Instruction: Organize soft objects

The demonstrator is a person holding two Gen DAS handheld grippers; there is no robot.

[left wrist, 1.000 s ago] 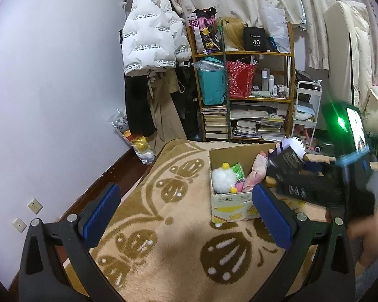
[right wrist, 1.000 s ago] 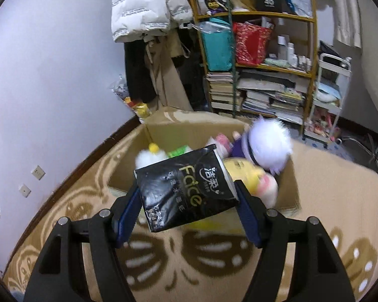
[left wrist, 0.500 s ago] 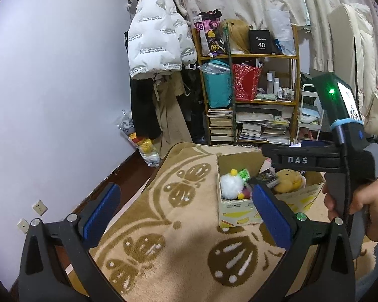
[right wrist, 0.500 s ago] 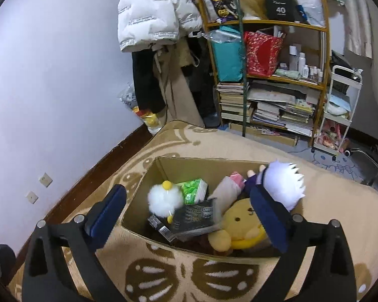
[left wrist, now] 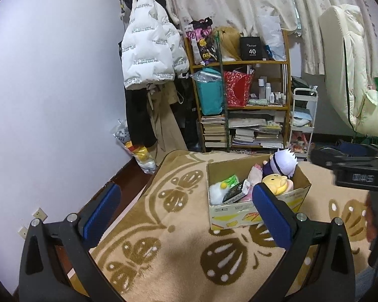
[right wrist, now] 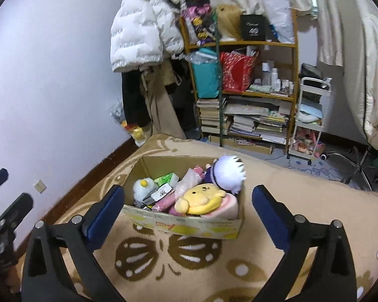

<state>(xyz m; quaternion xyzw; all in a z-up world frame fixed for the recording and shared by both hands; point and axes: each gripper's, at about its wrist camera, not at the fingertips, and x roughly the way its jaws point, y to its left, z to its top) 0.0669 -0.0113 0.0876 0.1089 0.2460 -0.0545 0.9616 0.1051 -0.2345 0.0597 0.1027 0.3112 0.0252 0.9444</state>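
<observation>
Both grippers empty, box filled
Left gripper [left wrist: 186, 209] and right gripper [right wrist: 187, 210] hang spread wide, holding nothing; the box [right wrist: 186, 224] of soft toys sits at 12 o'clock on the blanket [right wrist: 302, 188]. Best withdraw without nudging it.

plush toys [right wrist: 201, 200] lie in the box [right wrist: 189, 227] on the blanket [right wrist: 277, 183].
</observation>
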